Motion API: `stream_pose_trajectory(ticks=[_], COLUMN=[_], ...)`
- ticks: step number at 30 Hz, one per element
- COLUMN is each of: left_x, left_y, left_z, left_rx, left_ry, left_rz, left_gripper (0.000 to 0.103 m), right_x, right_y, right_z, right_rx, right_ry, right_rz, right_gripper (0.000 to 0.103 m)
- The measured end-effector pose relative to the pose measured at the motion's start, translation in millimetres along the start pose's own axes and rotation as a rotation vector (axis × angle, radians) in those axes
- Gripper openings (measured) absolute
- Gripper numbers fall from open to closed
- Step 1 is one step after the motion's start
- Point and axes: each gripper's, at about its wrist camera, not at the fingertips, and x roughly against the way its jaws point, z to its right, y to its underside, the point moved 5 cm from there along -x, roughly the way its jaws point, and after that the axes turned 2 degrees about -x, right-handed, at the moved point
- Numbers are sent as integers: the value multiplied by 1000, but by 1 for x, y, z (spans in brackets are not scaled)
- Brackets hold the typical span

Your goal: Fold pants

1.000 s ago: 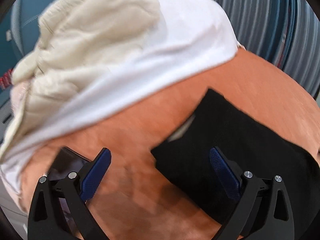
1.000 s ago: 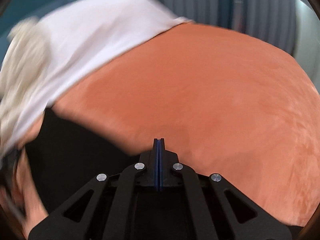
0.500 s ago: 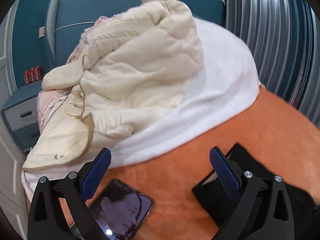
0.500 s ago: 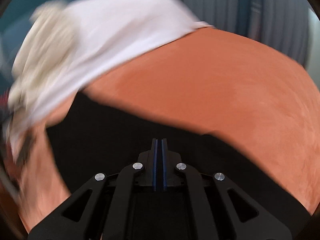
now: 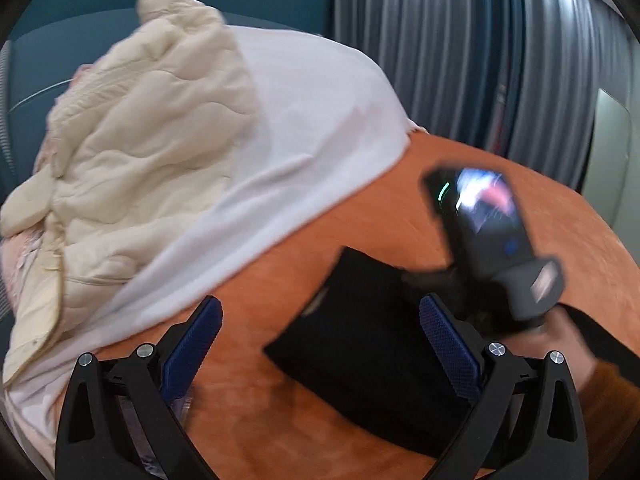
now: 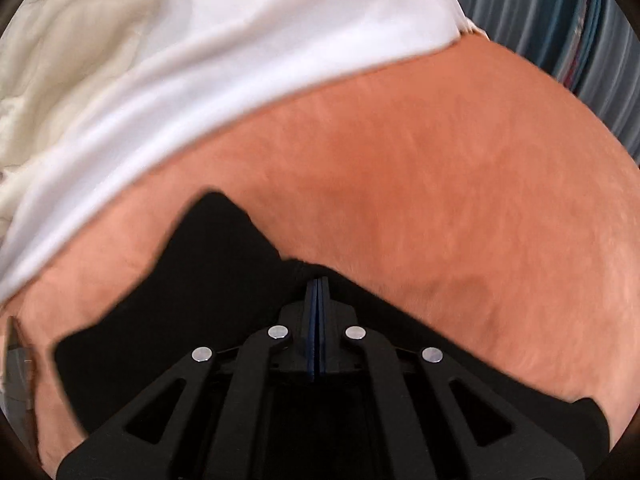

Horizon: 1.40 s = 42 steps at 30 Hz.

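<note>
Black pants (image 5: pixel 372 348) lie folded on the orange bed cover (image 5: pixel 280 272). My left gripper (image 5: pixel 320 344) is open and empty, held above the cover with its right finger over the pants' left end. The right gripper unit (image 5: pixel 492 236) shows blurred in the left wrist view over the pants. In the right wrist view the right gripper (image 6: pixel 317 292) has its jaws pressed together over the black pants (image 6: pixel 208 280); whether cloth is pinched between them is not visible.
A white sheet (image 5: pixel 320 120) and a cream quilted garment (image 5: pixel 132 140) are piled at the far left of the bed. Grey curtains (image 5: pixel 480 60) hang behind. A phone (image 5: pixel 176 408) lies partly hidden under my left finger. The orange cover (image 6: pixel 440 180) stretches right.
The left gripper has swung right, so the phone slid under its left finger and the pants came nearer centre. The right gripper has moved into the left view, low over the pants.
</note>
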Motion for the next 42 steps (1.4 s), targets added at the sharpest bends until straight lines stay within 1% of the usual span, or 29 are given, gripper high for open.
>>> stream_pose_trajectory(ticks=[1,2,5,6,7,9,10,11,12,13,15,16,17,18,19,20,21,23,24,25,27,28,30,31,34,37,40,41,42], left_x=[-4,-7,-18,-21,-25,-32,-36,-39,-41,-43,-42,-40,-38,-38,-39,-40,-41,-42,-43,-42,-38,-38,-38,-39,-42,-44,-49,-51,-53], left_y=[2,3,8,10,13,19,25,31,36,41,45,46,48,50,52,54,57,61,61,60,62,62,63,62,64,68,72,73,73], left_z=[6,9,30,39,51,70,81,89,96,103,115,122,127,131,135,139,142,146,147,148,149,149,150,149,152,158,162,162,162], left_rx=[-6,-8,-32,-48,-73,-119,-151,-183,-211,-245,-289,-311,-320,-328,-340,-351,-359,-362,-357,-351,-335,-317,-277,-261,-241,-269,-293,-294,-291], left_ry=[27,49,130,139,148,155,157,145,130,112,101,105,111,120,137,142,140,143,135,133,135,141,170,182,200,195,205,206,209], left_rz=[-20,-33,-88,-105,-121,-143,-159,-170,-174,-175,-162,-149,-143,-141,-147,-155,-159,-169,-168,-163,-161,-163,-175,-179,-192,-193,-213,-224,-232], left_gripper=[97,97,97,97,97,97,97,97,97,97,97,97,97,97,97,97,97,97,97,97,97,97,97,97,97,97,97,97,97], right_x=[26,49,94,112,118,125,122,125,139,163,194,204,203,200,201,214,230,290,310,341,385,409,436,445,449,436,414,406,398], right_y=[3,10,53,81,91,127,148,163,175,186,198,209,221,236,258,271,284,324,339,366,411,439,478,493,511,501,495,492,488], right_z=[13,29,74,104,119,179,224,252,274,290,289,284,286,294,311,323,336,372,382,401,434,450,476,489,517,528,532,535,538], right_rx=[-52,-99,-169,-211,-234,-303,-344,-389,-462,-552,-542,-478,-452,-445,-468,-512,-566,-640,-666,-719,-787,-820,-883,-909,-947,-922,-893,-883,-864], right_ry=[-79,-118,-87,-59,-35,78,207,270,252,230,215,215,235,268,298,260,264,398,411,447,551,621,685,689,655,659,632,629,646], right_rz=[52,86,129,135,133,87,30,14,38,84,140,139,104,60,27,60,81,140,166,192,210,215,199,196,178,144,115,93,72], right_gripper=[0,0,1,1,1,1,0,0,2,5,4,6,9,8,7,7,13,13,16,20,31,34,34,34,34,35,35,20,13])
